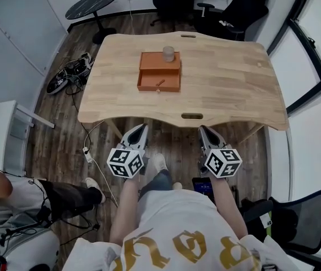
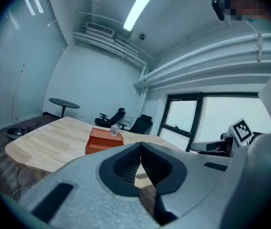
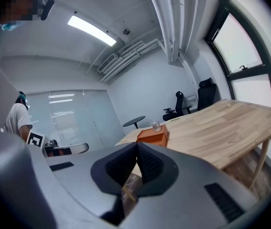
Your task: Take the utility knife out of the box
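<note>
An orange box (image 1: 159, 72) with a small front handle stands on the wooden table (image 1: 228, 83), left of its middle. A clear glass (image 1: 168, 53) sits on the box's far end. No utility knife shows in any view. My left gripper (image 1: 143, 129) and right gripper (image 1: 204, 131) hang side by side in front of the table's near edge, well short of the box, both shut and empty. In the left gripper view the left gripper's (image 2: 140, 145) jaws meet, with the box (image 2: 104, 141) beyond. The right gripper's (image 3: 137, 145) jaws also touch, box (image 3: 153, 136) ahead.
Black office chairs (image 1: 228, 10) stand beyond the table, with a round dark side table (image 1: 91, 4) at the far left. Cables (image 1: 70, 75) lie on the floor to the left. A seated person (image 1: 30, 202) is at the lower left. Windows (image 1: 313, 44) line the right.
</note>
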### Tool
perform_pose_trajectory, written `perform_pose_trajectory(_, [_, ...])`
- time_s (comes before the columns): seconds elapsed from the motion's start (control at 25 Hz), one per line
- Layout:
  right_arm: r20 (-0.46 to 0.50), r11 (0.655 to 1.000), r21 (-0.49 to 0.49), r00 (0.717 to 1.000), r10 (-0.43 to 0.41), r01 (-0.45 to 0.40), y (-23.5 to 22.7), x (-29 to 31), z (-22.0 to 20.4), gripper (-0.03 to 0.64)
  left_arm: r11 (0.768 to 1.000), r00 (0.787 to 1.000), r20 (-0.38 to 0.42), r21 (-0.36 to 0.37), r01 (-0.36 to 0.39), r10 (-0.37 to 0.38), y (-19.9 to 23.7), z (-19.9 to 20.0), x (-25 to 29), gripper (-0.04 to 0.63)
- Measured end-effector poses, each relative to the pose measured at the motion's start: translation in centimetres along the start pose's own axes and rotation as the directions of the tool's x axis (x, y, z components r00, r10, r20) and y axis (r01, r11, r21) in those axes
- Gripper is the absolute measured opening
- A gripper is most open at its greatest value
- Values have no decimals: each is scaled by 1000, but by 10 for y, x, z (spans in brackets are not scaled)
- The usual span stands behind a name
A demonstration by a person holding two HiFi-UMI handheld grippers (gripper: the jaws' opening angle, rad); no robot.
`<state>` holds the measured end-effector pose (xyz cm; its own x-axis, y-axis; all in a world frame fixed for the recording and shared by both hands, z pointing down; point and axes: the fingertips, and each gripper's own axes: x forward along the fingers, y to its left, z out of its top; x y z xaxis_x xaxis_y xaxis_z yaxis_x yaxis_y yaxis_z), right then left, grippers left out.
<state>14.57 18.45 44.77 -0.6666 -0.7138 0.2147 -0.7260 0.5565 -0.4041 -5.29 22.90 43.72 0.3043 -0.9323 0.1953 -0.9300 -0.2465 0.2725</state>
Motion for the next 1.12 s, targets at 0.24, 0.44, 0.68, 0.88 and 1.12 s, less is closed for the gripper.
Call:
perform_pose_trajectory(0.24, [-38,1000,17,999,-7,8,-19,35,-4,11,1000,1000,-21,-25,-2,1,21,-2,33,9])
perform_pose_trajectory(0.44, [-52,1000,10,999,-15,15,-38,86,12,11,1000,999,-32,-8,-5,5,51,11,79,9])
perform_pose_trajectory(0.68, [-68,998,23,996,-55,57,-65,154,35,11,1000,999,-30,-6,12,-12,101,44,144,9])
perform_pose_trajectory(0.88, [-85,996,32,993,-83,86,-82,206,46,11,999,998,-61,-21,32,-33,138,55,199,9])
perform_pose_trajectory(1.12, [-95,992,17,988,-124,126,-99,268,60,11,996,993,-86,10,84,-83,174,71,257,9])
